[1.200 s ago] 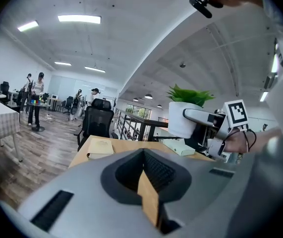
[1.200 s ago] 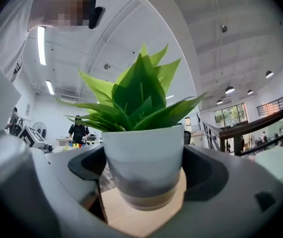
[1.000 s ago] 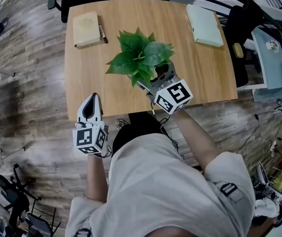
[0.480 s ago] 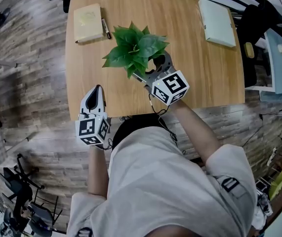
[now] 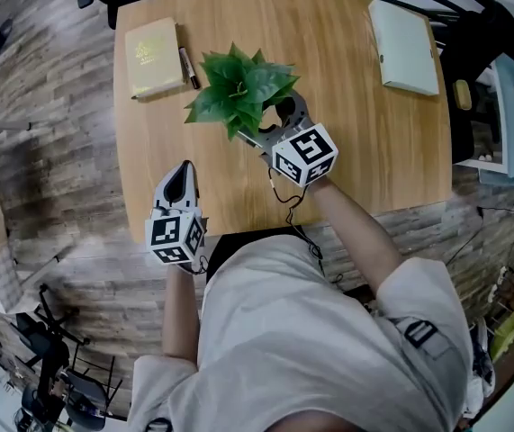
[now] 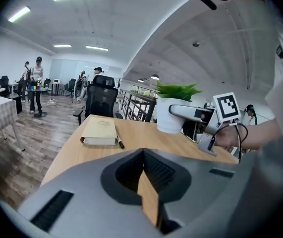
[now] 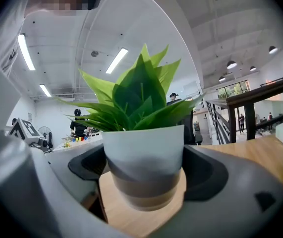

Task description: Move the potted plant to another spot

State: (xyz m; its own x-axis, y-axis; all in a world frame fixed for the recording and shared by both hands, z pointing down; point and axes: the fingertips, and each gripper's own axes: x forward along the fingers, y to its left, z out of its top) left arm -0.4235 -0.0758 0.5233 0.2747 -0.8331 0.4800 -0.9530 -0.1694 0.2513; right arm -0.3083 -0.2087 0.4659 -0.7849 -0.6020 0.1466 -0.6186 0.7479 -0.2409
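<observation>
The potted plant (image 5: 238, 88), green leaves in a white pot (image 7: 143, 155), stands at the middle of the wooden table (image 5: 365, 142). My right gripper (image 5: 276, 120) reaches in from the near side and is shut on the pot, one jaw against each side. Leaves hide the pot in the head view. I cannot tell whether the pot's base touches the table. My left gripper (image 5: 184, 171) hovers at the table's near left edge, shut and holding nothing. In the left gripper view the pot (image 6: 171, 115) shows ahead to the right, with the right gripper's fingers (image 6: 183, 111) on it.
A tan book (image 5: 153, 57) with a pen (image 5: 187, 66) beside it lies at the far left of the table. A pale green notebook (image 5: 405, 34) lies at the far right. Office chairs stand beyond the far edge. Wooden floor surrounds the table.
The plant and my right gripper have shifted a little left, closer to the tan book. My left gripper stays at the near edge, still shut.
</observation>
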